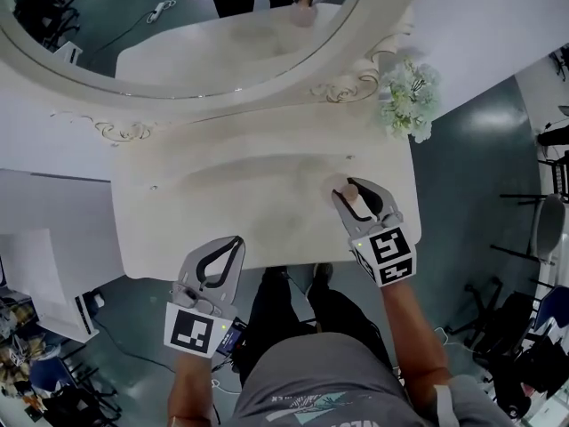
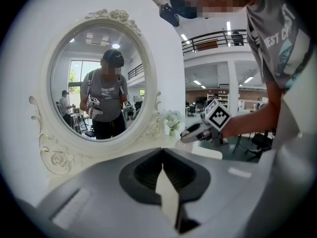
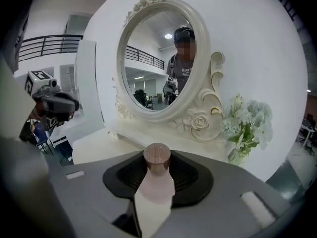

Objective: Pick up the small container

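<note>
Gripping the small container (image 3: 154, 185) here, the right gripper (image 1: 356, 192) has its jaws pressed on the pale body, with the brown cap (image 3: 157, 156) poking out ahead. It's over the right end of the white table (image 1: 240, 194), but I can't tell whether it's off the surface yet. The left gripper (image 1: 235, 243) hangs at the front edge, jaws together, nothing in them. That small container looks light, rigid and smooth, probably slippery. Squeezing the wider body below the cap seems the safest hold: firm, not crushing.
</note>
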Available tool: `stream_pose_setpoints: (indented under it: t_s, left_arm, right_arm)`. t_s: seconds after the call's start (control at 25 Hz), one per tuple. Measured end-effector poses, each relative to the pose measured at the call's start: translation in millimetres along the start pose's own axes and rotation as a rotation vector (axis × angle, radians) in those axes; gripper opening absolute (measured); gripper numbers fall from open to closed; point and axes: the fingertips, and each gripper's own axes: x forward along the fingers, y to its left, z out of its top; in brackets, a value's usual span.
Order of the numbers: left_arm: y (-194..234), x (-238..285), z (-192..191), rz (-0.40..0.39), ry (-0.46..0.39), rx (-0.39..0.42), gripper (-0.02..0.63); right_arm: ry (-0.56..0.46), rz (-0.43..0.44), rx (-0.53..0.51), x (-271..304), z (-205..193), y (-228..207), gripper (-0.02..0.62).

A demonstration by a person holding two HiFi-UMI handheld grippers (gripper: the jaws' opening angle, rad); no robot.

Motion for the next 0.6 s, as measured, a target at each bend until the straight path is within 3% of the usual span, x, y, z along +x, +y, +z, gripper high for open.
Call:
stream_pose_setpoints:
  t_s: [0.36,0.6]
  left_arm:
    - [-10,-30,29,0.051,-0.032,0.035,0.003]
    - [-16,-53,54,0.083,-0.117,0.083,0.003]
  right_arm:
    - [-0.093,0.009,-0.04,-67,49,3,0.141]
    - [-0.164,0.017,-0.072,-107,82,15,0.141]
